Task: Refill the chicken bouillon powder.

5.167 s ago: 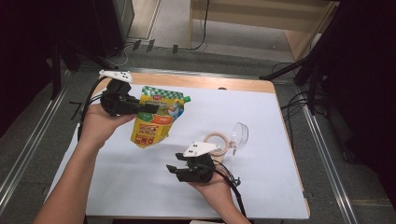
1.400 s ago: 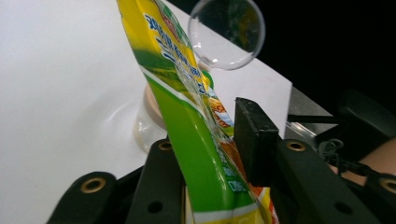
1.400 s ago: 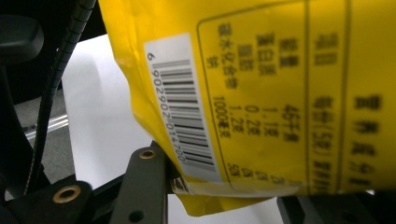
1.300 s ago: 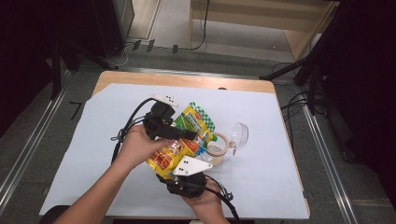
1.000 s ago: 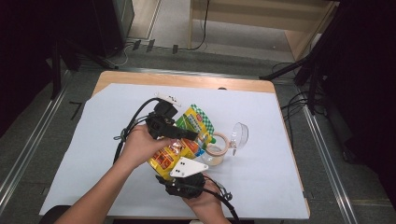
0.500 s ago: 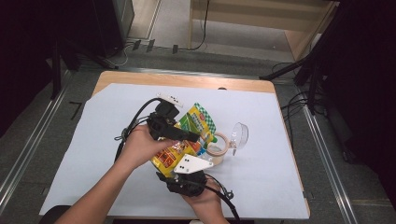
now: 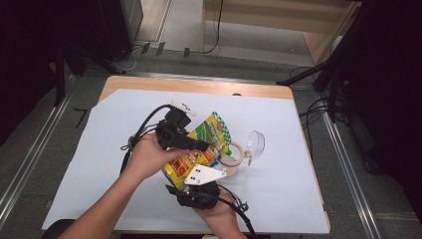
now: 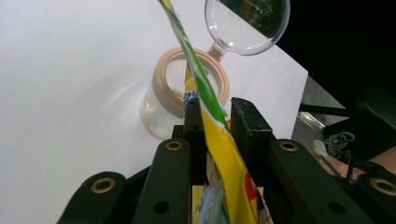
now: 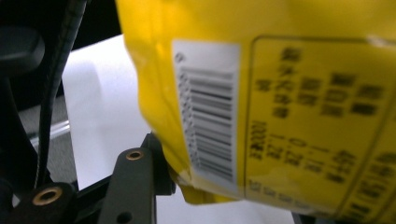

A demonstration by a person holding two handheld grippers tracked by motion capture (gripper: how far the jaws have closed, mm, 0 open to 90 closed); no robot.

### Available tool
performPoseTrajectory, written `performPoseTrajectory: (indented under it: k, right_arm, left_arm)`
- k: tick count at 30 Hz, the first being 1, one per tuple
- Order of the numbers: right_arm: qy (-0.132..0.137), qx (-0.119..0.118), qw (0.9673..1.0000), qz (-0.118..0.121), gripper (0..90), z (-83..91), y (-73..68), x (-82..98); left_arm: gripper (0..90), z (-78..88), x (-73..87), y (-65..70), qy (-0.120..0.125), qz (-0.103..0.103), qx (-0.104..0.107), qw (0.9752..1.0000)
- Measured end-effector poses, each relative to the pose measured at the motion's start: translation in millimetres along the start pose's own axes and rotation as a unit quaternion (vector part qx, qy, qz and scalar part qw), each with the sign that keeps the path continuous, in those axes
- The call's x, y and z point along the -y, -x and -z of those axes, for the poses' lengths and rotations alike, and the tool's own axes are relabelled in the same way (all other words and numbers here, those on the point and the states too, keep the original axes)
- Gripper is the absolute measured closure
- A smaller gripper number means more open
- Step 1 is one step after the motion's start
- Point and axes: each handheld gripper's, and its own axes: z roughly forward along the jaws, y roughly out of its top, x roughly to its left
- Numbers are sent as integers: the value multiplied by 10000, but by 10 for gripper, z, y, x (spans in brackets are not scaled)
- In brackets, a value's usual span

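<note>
A yellow-and-green snack bag [image 7: 206, 144] hangs tilted, its green top edge [image 8: 187, 51] over the mouth of a clear jar with a tan rim [image 7: 231, 162] [image 8: 175, 88]. My left gripper [image 7: 203, 146] [image 8: 217, 116] is shut on the bag's upper part, and its jaws have just been closing on it. My right gripper [image 7: 185, 174] [image 9: 224, 186] sits under the bag's bottom. Its jaws hold the lower edge by the barcode [image 9: 208, 121], and they have just been opening a little with the bag still between them.
The jar's clear hinged lid [image 7: 256, 143] [image 8: 247, 23] stands open behind the jar. A white sheet [image 7: 308, 149] covers the wooden table [image 7: 199, 85]. Cables [image 7: 139, 137] trail from both grippers across the sheet. Metal rails run along both sides of the table.
Five seconds ago the bag was held at the back left, away from the right gripper. Now it is over the jar with the right gripper at its bottom. Over the last second nothing visibly shifted.
</note>
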Motion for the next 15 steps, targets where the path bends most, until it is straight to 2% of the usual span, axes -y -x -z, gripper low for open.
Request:
performPoseTrajectory:
  k: [2, 7, 9, 11, 15]
  right_arm:
    - [-18, 53, 9999, 116, 556, -7, -16, -7]
    - [-22, 16, 9999, 102, 583, -11, -9, -26]
    - [-17, -112, 9998, 178, 577, 0, -10, -32]
    - [-3, -140, 9996, 226, 563, 5, -12, -38]
    - [-88, -102, 9993, 361, 580, -13, -33, -50]
  left_arm:
    - [782, 8, -5, 0, 28, 22, 0, 10000]
    - [784, 20, -21, -5, 34, 62, 11, 10000]
    - [788, 22, -29, -22, 30, 123, 76, 9999]
    - [790, 25, -52, -55, -28, 214, 170, 9996]
    - [789, 9, -77, -64, -124, 229, 170, 9995]
